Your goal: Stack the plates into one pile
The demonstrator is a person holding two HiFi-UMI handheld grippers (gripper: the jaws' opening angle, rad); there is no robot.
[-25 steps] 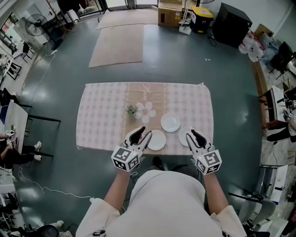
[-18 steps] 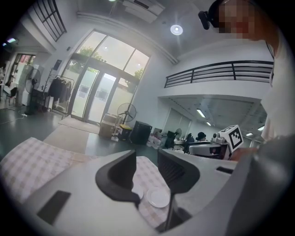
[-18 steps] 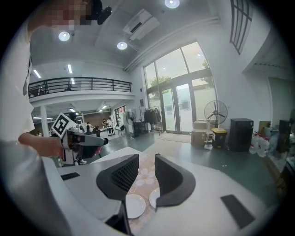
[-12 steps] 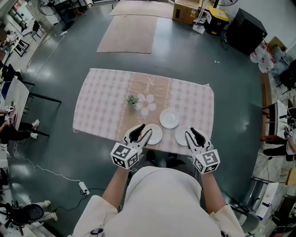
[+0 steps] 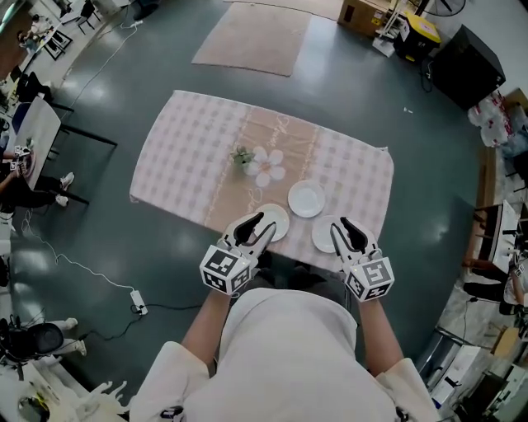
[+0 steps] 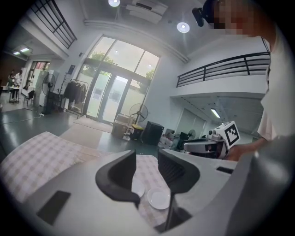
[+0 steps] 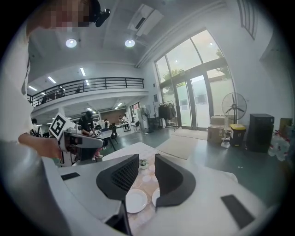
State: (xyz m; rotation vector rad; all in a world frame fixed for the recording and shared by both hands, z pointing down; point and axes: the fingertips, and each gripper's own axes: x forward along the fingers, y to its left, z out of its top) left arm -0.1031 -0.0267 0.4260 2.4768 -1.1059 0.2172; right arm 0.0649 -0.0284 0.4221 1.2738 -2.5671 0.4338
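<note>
The left hand-held gripper (image 5: pixel 262 223) and right hand-held gripper (image 5: pixel 343 227) hover wide open, empty, at the checked desk's (image 5: pixel 181 157) near edge, three white plates (image 5: pixel 306 199) just ahead of their jaws, and only their views catch the balcony railing (image 6: pixel 221 67).

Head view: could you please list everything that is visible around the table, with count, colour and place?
plates: three, white, apart from each other, near the table's near edge
tablecloth: one, pink checked with a beige middle strip, covers the table
small plant: one, green, on the beige strip
flower decoration: one, pale, beside the plant
rug: one, beige, on the floor beyond the table
cardboard box: one, brown, far side
cabinet: one, black, far right
left gripper: one, white, open, empty, over the left plate
right gripper: one, white, open, empty, over the right plate
</note>
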